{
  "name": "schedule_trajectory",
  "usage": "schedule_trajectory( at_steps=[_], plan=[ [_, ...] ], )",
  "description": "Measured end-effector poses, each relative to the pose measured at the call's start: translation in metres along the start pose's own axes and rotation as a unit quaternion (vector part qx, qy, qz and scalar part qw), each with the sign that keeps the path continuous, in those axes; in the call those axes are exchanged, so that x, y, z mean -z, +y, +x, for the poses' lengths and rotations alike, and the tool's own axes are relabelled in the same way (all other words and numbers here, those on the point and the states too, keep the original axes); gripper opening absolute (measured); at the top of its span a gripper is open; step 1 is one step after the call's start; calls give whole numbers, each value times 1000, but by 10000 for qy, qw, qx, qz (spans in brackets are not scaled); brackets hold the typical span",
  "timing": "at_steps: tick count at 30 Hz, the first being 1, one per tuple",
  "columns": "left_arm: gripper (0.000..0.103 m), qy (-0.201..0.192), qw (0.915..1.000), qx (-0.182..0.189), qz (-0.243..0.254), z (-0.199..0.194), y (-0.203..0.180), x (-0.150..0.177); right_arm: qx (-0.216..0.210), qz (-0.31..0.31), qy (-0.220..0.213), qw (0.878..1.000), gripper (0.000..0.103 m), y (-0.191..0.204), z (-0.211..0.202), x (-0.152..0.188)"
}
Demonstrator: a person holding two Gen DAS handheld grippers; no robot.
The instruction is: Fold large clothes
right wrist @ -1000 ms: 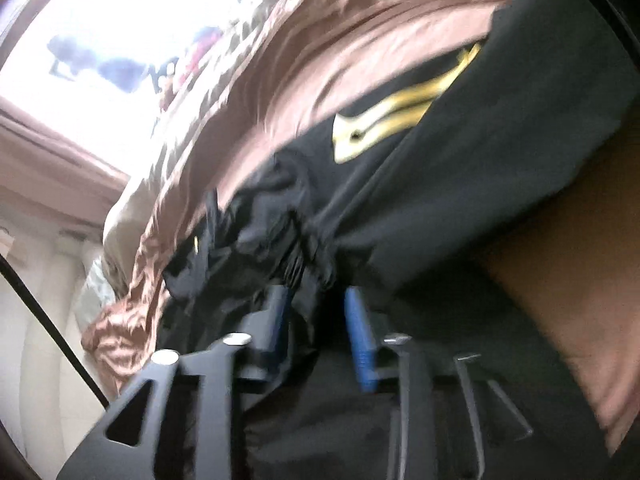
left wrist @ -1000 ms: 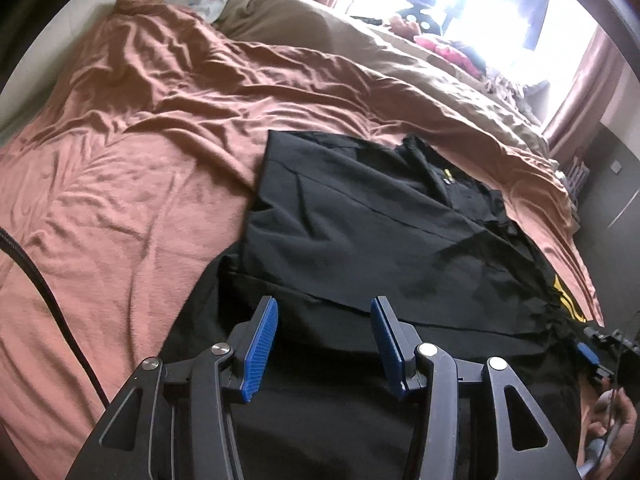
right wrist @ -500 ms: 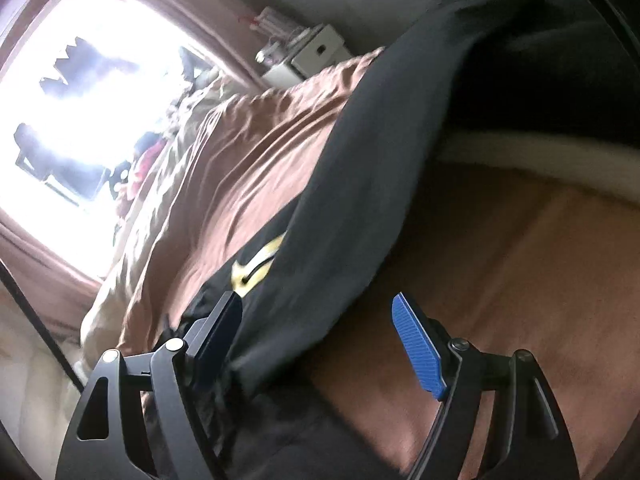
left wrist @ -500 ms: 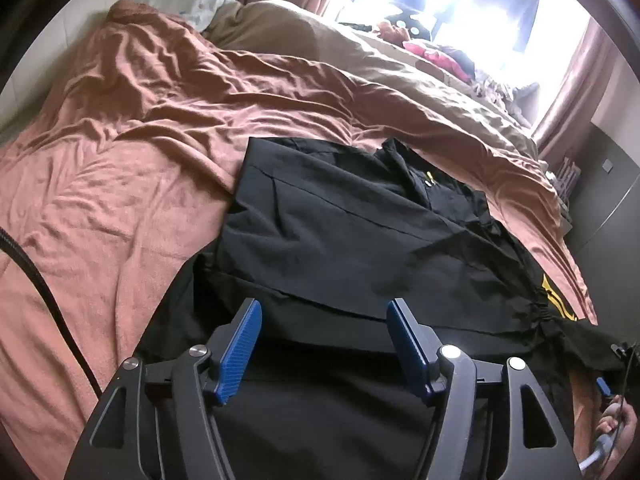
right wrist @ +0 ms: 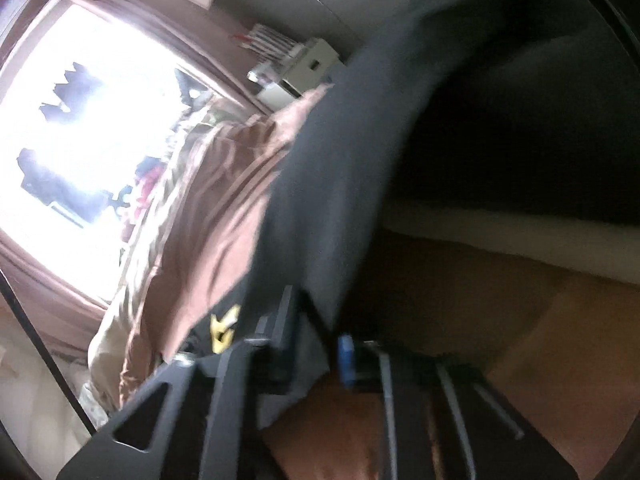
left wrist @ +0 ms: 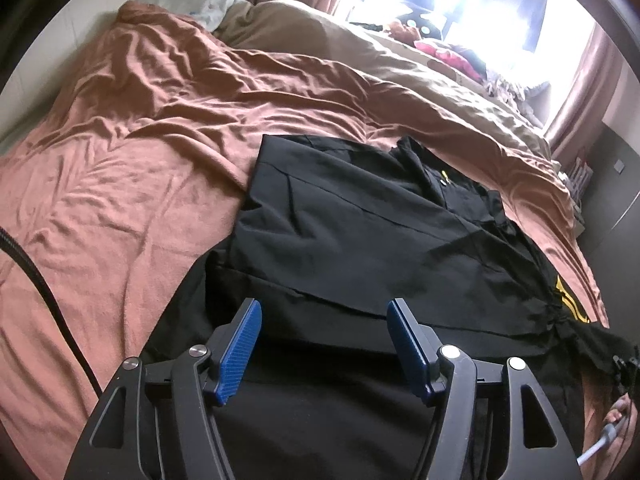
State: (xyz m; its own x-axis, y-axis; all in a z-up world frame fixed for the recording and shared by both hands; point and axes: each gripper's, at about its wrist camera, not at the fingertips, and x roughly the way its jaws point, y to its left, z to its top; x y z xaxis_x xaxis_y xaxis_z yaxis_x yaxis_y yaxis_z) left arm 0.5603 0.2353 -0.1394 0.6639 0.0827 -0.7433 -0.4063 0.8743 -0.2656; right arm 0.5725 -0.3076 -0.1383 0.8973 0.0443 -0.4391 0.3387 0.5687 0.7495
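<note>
A large black garment (left wrist: pixel 360 240) with a yellow print lies partly folded on the rust-brown bedspread (left wrist: pixel 120 168). My left gripper (left wrist: pixel 325 344) is open and empty, hovering just above the garment's near part. In the blurred right wrist view, my right gripper (right wrist: pixel 314 354) has closed on a hanging edge of the black garment (right wrist: pixel 332 184), with the yellow print (right wrist: pixel 222 326) just left of the jaws. The right gripper's hand shows at the far right edge of the left wrist view (left wrist: pixel 618 428).
A beige duvet (left wrist: pixel 360 56) and pillow (left wrist: pixel 188 0) lie at the bed's far side below a bright window (left wrist: pixel 480 0). Plush toys (left wrist: pixel 448 52) sit by the window. A black cable (left wrist: pixel 40 292) hangs at the left. A white shelf unit (right wrist: pixel 296 68) stands past the bed.
My right gripper opened wide half a second ago and has now closed on the garment's hanging edge, its view swinging. My left gripper opened wider and stayed over the garment.
</note>
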Motion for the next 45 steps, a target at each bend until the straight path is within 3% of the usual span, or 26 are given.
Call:
schedule_trajectory(
  at_steps=[5, 20, 27, 31, 32, 36, 40, 45],
  plan=[
    [67, -56, 9999, 123, -75, -6, 0, -1, -510, -708, -518, 9948, 0, 51, -30, 18],
    [67, -123, 9969, 635, -437, -19, 8, -6, -2028, -1459, -97, 9682, 0, 171, -84, 113],
    [67, -177, 9934, 896, -696, -27, 18, -10, -2443, -1842, 326, 9515, 0, 215, -73, 163],
    [67, -215, 9913, 977, -854, -31, 26, -12, -2516, -1968, 660, 9453, 0, 226, -51, 185],
    [67, -232, 9908, 984, -901, -32, 29, -13, -2545, -1983, 759, 9435, 0, 222, -37, 171],
    [67, -243, 9894, 998, -1023, -32, 35, -14, -2518, -2248, 1213, 9335, 0, 235, -3, 174],
    [67, -235, 9892, 1003, -1040, -32, 36, -15, -2226, -2737, 1820, 9178, 0, 242, 24, 183],
    [67, -228, 9903, 971, -969, -30, 34, -14, -1419, -3392, 2576, 8936, 2, 273, 62, 195]
  ],
)
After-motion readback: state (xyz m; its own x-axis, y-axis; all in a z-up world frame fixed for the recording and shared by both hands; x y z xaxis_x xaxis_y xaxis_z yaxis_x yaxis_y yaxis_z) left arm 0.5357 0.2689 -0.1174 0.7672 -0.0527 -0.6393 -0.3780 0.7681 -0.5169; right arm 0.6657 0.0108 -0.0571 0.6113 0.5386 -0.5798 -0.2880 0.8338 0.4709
